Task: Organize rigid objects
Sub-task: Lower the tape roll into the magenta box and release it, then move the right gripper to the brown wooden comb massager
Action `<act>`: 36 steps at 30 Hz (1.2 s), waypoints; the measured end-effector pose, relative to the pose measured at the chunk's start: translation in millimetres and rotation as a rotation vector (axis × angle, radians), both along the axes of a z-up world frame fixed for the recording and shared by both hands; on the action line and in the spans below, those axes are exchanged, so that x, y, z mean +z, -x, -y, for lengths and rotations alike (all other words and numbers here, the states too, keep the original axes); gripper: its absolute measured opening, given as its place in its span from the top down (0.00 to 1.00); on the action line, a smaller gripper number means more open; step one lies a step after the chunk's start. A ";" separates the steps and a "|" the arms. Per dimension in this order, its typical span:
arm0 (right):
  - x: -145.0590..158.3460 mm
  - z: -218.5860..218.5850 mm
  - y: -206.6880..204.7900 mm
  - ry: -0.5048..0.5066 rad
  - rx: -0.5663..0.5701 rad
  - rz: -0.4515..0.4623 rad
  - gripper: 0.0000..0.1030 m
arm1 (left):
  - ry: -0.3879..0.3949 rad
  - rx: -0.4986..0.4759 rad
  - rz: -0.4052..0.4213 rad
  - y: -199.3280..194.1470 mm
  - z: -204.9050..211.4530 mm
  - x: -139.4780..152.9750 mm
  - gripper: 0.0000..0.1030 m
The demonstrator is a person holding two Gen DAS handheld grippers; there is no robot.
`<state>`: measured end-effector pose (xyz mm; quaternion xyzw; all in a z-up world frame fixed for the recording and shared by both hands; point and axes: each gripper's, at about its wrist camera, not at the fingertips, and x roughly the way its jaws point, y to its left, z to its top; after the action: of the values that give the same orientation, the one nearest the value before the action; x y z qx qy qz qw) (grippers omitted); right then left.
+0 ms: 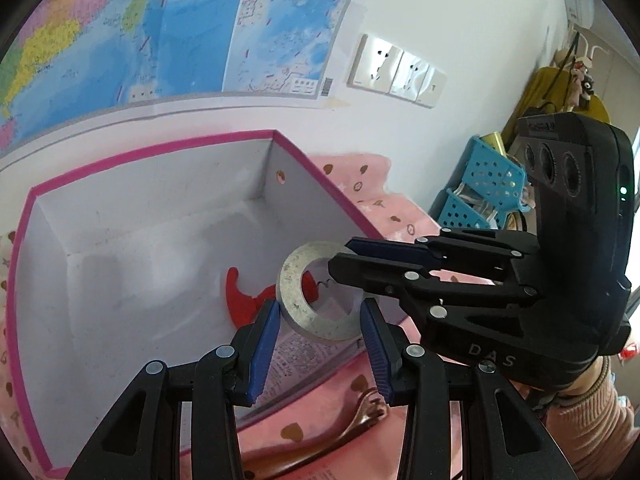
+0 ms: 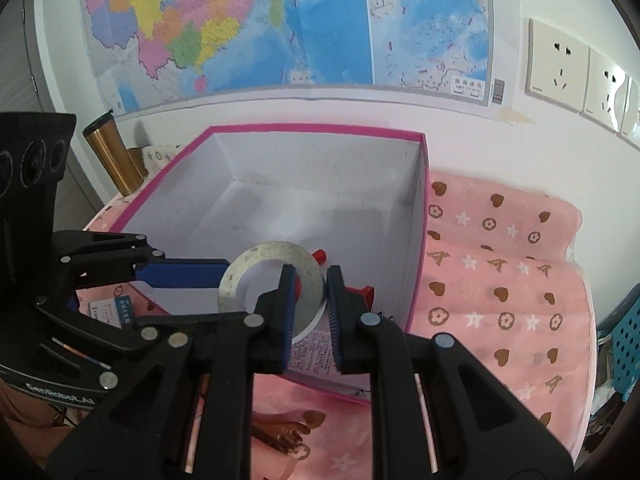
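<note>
Both grippers hold a flat grey ring point(image 1: 298, 280) in the air over the near right corner of a white box with a pink rim point(image 1: 160, 152). My left gripper point(image 1: 320, 308) is shut on the ring's lower part, with a blue pad on each side. My right gripper point(image 2: 311, 276) is shut on the ring's point(image 2: 240, 268) right band, one finger through the hole and one outside. In the left wrist view the right gripper point(image 1: 340, 254) comes in from the right. The left gripper's blue finger point(image 2: 180, 274) touches the ring's left edge. A red object point(image 1: 240, 292) lies on the box floor, partly hidden.
The box stands on a pink patterned cloth point(image 2: 500, 280) against a wall with a map and sockets point(image 2: 560, 64). A gold tumbler point(image 2: 110, 156) stands left of the box. Blue baskets point(image 1: 480, 184) are at the right. A copper utensil point(image 1: 352, 424) lies in front of the box.
</note>
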<state>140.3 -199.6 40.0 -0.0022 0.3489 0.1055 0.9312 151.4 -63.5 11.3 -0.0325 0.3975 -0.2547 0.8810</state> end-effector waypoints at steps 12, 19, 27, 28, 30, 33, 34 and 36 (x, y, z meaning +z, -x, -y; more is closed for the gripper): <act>-5.1 5.7 12.7 0.005 -0.038 0.010 0.74 | -0.035 0.036 0.064 19.7 -9.7 8.0 0.57; -7.2 7.9 65.0 -0.054 0.016 0.049 0.69 | -0.024 0.027 0.159 73.7 -33.6 20.4 0.54; -48.6 3.8 87.3 -0.106 0.066 -0.063 0.64 | -0.003 0.016 0.094 97.6 -45.9 -6.4 0.51; -53.3 4.7 87.7 -0.115 0.065 -0.075 0.64 | -0.007 0.017 0.072 98.4 -46.4 -13.5 0.51; -63.4 6.7 87.5 -0.137 0.060 -0.105 0.64 | -0.004 0.032 0.046 96.8 -50.0 -22.9 0.51; -74.8 7.4 87.1 -0.173 0.070 -0.142 0.64 | 0.013 0.058 -0.003 94.4 -56.8 -36.6 0.51; -76.7 6.4 87.7 -0.175 0.071 -0.149 0.63 | 0.017 0.060 -0.016 93.8 -58.1 -40.7 0.51; -79.7 3.9 88.4 -0.179 0.080 -0.160 0.62 | 0.031 0.061 -0.051 91.4 -60.1 -49.6 0.51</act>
<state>51.8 -203.5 -39.7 0.0755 0.4107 0.1731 0.8920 60.0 -3.4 -38.3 -0.0647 0.4147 -0.2330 0.8773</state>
